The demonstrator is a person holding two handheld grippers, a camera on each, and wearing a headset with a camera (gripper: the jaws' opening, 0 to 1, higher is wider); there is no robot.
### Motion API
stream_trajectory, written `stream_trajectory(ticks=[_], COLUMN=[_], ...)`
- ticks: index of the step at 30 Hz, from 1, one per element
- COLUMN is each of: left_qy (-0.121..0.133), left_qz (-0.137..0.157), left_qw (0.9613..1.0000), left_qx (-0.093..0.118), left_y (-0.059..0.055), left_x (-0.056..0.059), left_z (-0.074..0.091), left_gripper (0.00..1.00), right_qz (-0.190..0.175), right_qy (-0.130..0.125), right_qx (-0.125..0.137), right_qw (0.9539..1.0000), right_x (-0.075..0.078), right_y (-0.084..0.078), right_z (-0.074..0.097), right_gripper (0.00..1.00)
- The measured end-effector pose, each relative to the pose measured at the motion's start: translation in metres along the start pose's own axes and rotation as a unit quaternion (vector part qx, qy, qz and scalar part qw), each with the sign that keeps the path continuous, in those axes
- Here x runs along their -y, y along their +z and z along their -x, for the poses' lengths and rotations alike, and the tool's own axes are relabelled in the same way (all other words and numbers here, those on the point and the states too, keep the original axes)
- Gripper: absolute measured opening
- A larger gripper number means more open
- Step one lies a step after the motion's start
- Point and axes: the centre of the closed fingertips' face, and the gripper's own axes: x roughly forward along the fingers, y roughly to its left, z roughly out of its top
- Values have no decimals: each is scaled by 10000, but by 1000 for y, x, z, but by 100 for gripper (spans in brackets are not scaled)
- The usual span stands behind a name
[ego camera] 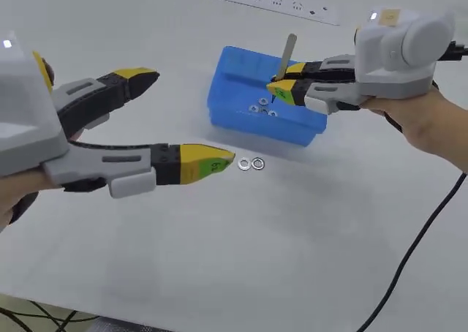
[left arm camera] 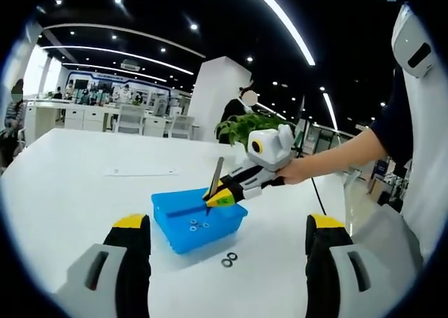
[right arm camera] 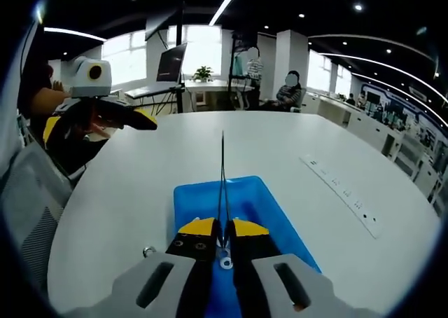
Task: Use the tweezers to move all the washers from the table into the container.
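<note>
1. right gripper [ego camera: 281,83] clenched on tweezers [ego camera: 289,48], tips over blue container [ego camera: 225,91]; left gripper [ego camera: 194,117] released, empty
2. two washers [ego camera: 251,164] on table [ego camera: 219,259], just beside container
3. likely next: lift tweezers clear of the wall; pinch one washer by its rim

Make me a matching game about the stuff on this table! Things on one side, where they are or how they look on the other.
Things:
1 tweezers
2 two washers
3 left gripper
4 container

Clues:
A open
B blue
C lying beside the container
D held by the right gripper

Pairs: 1-D, 2-C, 3-A, 4-B
</note>
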Motion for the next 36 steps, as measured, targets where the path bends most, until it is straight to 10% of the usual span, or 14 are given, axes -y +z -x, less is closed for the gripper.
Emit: stream_trajectory(ticks=[14, 36], left_qy=[-648, -1365], left_qz=[-548, -1087], left_qw=[9961, 9828], left_qx=[-256, -597], left_y=[22, 30], left_x=[2, -2], left_z=[-84, -111], left_gripper=[69, 24], right_qz=[161, 389], right_qy=[129, 394], right_qx=[56, -66], right_qw=[9998, 9984], right_x=[-7, -19], right_y=[9, 6], right_z=[1, -2], right_gripper=[8, 9])
